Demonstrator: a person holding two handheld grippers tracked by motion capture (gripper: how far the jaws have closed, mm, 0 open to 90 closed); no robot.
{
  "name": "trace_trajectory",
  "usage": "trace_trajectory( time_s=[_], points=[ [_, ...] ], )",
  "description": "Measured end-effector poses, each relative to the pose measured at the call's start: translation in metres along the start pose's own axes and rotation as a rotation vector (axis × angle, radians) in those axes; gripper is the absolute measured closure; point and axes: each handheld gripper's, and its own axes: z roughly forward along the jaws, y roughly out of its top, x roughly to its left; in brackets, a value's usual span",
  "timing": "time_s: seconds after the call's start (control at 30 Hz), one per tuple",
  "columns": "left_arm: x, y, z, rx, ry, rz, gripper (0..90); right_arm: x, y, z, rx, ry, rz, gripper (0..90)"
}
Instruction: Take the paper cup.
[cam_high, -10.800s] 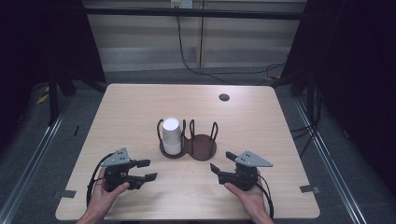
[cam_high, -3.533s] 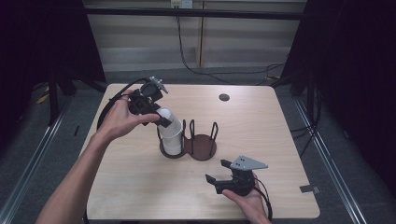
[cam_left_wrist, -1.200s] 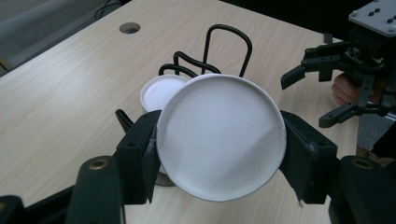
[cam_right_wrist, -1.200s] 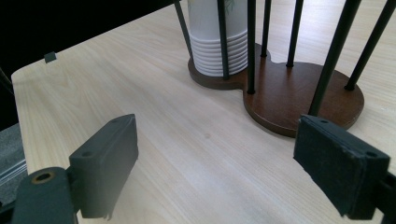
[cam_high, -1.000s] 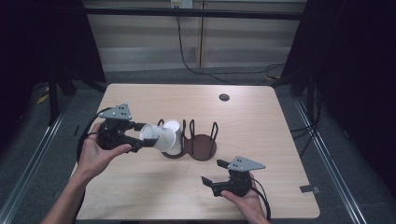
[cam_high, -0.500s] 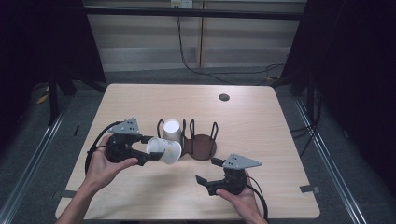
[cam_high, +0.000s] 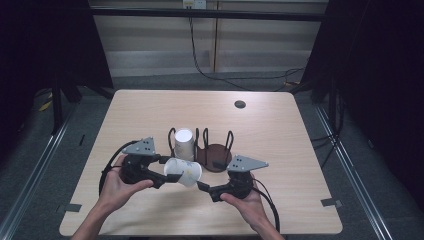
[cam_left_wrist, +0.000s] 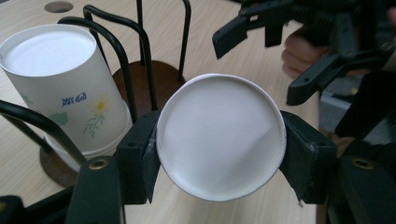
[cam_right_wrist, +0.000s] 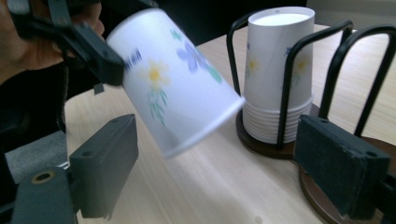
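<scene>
A white paper cup (cam_high: 184, 171) with a flower print lies on its side in the air, and my left gripper (cam_high: 167, 173) is shut on its base end. In the left gripper view the cup's round bottom (cam_left_wrist: 219, 135) sits squeezed between both pads. My right gripper (cam_high: 204, 188) is open just right of the cup's mouth, not touching it. In the right gripper view the cup (cam_right_wrist: 173, 79) tilts above the gap between my open jaws (cam_right_wrist: 224, 163). A stack of upside-down cups (cam_high: 184, 142) stands in the left bay of a black wire holder (cam_high: 216, 157).
The holder's right bay shows its brown base (cam_right_wrist: 327, 205), close to my right jaw. The cup stack (cam_right_wrist: 278, 70) stands just beyond the held cup. A small dark disc (cam_high: 240, 104) is set in the far right of the table (cam_high: 280, 135). Cables trail from both grippers.
My left gripper has carried the cup down and toward the near middle of the table. My right gripper has moved left and slightly up, closing in on the cup's mouth.
</scene>
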Motion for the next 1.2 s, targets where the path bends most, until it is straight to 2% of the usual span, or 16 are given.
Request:
trace_trajectory(
  time_s=[0.1,0.13,0.27,0.43,0.67,0.87,1.03,1.2],
  points=[
    [0.000,-0.001,0.003,-0.009,-0.014,-0.005,36.7,0.000,0.000,0.000,0.000,0.007,-0.003,13.3],
    [-0.001,-0.002,0.004,0.001,-0.010,-0.005,36.7,0.001,0.000,0.000,0.000,0.011,-0.003,13.3],
    [-0.003,-0.005,0.005,-0.005,-0.017,-0.008,36.7,0.000,-0.006,-0.001,0.015,0.042,-0.006,13.3],
    [-0.006,-0.007,0.004,-0.016,-0.043,-0.022,36.7,-0.001,-0.011,0.003,0.025,0.068,-0.009,13.2],
    [-0.010,-0.005,0.003,-0.030,-0.058,-0.029,36.7,0.005,-0.012,0.009,0.040,0.114,-0.029,13.3],
    [-0.013,-0.003,0.004,-0.044,-0.082,-0.033,36.8,0.007,-0.011,0.010,0.037,0.138,-0.057,13.3],
    [-0.015,-0.003,0.007,-0.041,-0.106,-0.038,36.7,0.008,-0.012,0.012,0.038,0.145,-0.058,13.3],
    [-0.017,-0.002,0.007,-0.041,-0.113,-0.027,36.7,0.008,-0.012,0.013,0.034,0.150,-0.062,13.3]
  ],
)
